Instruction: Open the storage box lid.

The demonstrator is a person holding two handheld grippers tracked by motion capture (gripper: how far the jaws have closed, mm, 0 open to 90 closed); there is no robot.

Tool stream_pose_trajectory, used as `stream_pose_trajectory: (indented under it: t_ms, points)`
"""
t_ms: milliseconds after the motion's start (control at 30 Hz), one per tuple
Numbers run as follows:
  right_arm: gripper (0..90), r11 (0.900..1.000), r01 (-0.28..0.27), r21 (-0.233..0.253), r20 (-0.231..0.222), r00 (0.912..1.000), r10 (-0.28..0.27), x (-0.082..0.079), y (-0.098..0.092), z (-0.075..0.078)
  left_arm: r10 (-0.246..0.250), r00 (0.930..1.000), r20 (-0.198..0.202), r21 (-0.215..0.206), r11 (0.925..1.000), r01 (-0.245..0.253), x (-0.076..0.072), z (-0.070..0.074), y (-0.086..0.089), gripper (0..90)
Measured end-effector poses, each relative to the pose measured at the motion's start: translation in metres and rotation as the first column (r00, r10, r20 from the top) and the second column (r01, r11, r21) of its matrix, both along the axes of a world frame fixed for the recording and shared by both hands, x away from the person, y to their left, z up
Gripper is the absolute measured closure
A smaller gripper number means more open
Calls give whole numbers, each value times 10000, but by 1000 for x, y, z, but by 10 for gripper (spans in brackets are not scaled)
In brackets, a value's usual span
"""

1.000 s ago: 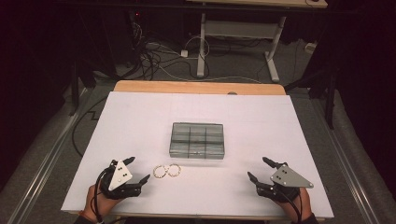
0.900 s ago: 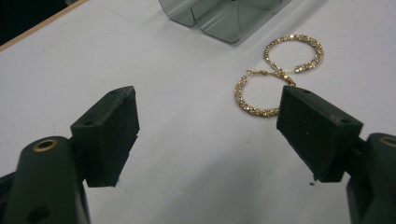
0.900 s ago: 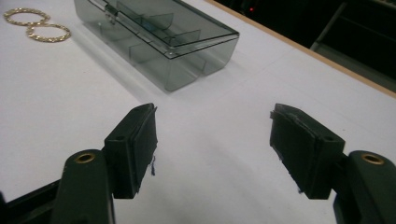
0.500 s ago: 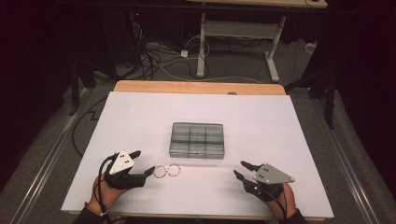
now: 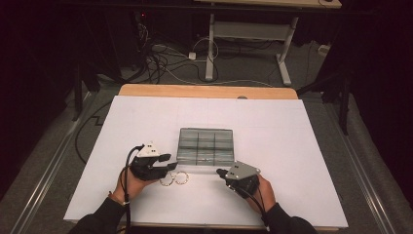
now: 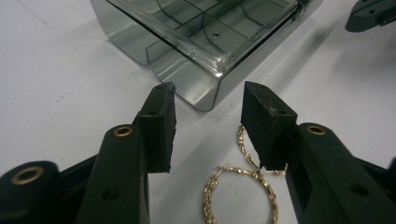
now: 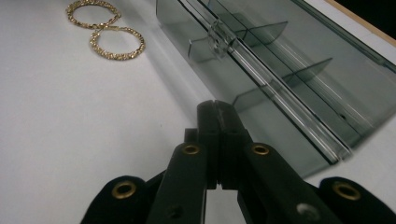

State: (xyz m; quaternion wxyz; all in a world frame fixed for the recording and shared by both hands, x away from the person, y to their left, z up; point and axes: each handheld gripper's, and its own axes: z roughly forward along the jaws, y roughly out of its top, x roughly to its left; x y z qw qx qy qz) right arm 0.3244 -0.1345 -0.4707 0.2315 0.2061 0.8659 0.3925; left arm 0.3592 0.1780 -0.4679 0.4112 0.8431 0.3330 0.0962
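Both grippers have moved in from the near corners: left gripper (image 5: 168, 163), jaws wide, now straddles the gold hoop earrings (image 6: 243, 196) lying on the white worktop (image 5: 302, 146) at 6 o'clock of the clear compartment box (image 5: 205, 146); right gripper (image 5: 220, 172), jaws pressed together and empty, has closed on the box's near edge at 5 o'clock. Likely a pick of an earring is next, with the box still lidded. Beyond the worktop: dark room, floor cables (image 5: 165, 58), a desk frame (image 5: 253, 34).

Our left gripper (image 6: 208, 126) jaws apart, open gap over earrings (image 6: 243, 191); clear box (image 5: 205, 146) blocks dead ahead. Bare white table (image 5: 292, 126) around us, wide open.
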Motion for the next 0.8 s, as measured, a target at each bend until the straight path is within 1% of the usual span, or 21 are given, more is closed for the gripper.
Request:
stream_pose_trajectory:
  t_ms: [33, 100, 200, 233, 300, 367, 433, 500, 600, 667, 700, 733, 800]
  points:
    - [900, 9999, 143, 50, -73, 9999, -143, 6, 6, 0, -17, 10000, -54, 59, 10000, 17, 3, 0, -4, 564]
    - [900, 9999, 126, 90, -57, 9999, -125, 9, 11, -1, 0, 10000, -53, 77, 10000, 0, 4, 0, -6, 580]
    - [900, 9999, 2, -100, 17, 10000, -2, 13, 16, -3, -81, 10000, -51, 220, 9997, 82, 6, -1, -11, 589]
    - [900, 9999, 110, -40, -31, 9999, -110, 14, 18, -4, -77, 9999, -96, 238, 9997, 80, 6, -2, -12, 582]
    - [900, 9999, 112, -18, 9, 9999, -112, 15, 22, -3, -73, 9999, -96, 329, 9994, 77, 7, -2, -13, 580]
    - [900, 10000, 88, -20, 69, 9999, -88, 16, 25, -2, -82, 9999, -124, 292, 9995, 85, 8, -1, -13, 581]
    - [900, 10000, 19, -73, 132, 9999, -18, 17, 26, -2, -49, 10000, -71, 320, 9995, 51, 7, 0, -13, 582]
    - [900, 9998, 174, -68, 161, 9997, -173, 19, 29, -1, -13, 10000, -80, 352, 9994, 15, 6, 1, -14, 582]
    - [900, 9998, 115, -152, 213, 9997, -112, 19, 30, -1, 21, 10000, -78, 292, 9996, -19, 6, 1, -13, 587]
    - [900, 9999, 161, -57, 154, 9998, -161, 19, 29, -1, 39, 10000, -75, 290, 9996, -36, 5, 1, -13, 589]
    - [900, 9997, 218, 74, 237, 9995, -220, 18, 29, 1, 63, 9999, -94, 266, 9996, -61, 5, 1, -13, 589]
    - [900, 9997, 243, 66, 265, 9993, -245, 17, 30, 2, 90, 9999, -69, 250, 9996, -89, 5, 1, -13, 588]
    - [900, 9998, 173, -100, 257, 9995, -170, 18, 31, 1, 127, 9999, -45, 143, 9998, -126, 4, 2, -13, 589]
